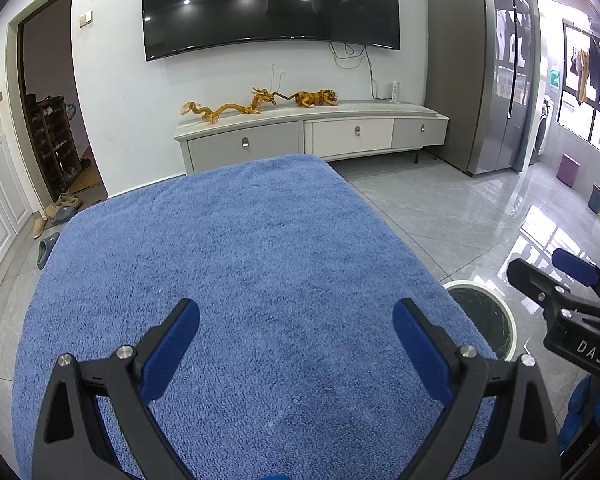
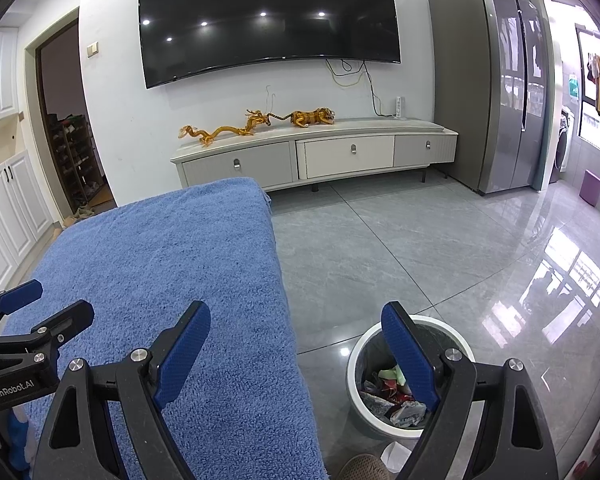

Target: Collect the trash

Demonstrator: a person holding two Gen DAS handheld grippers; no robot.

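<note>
Right wrist view: trash bin holds crumpled wrappers.

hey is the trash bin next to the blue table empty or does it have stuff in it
It has stuff in it. The right wrist view looks down into the trash bin and shows crumpled wrappers piled at its bottom.
</note>
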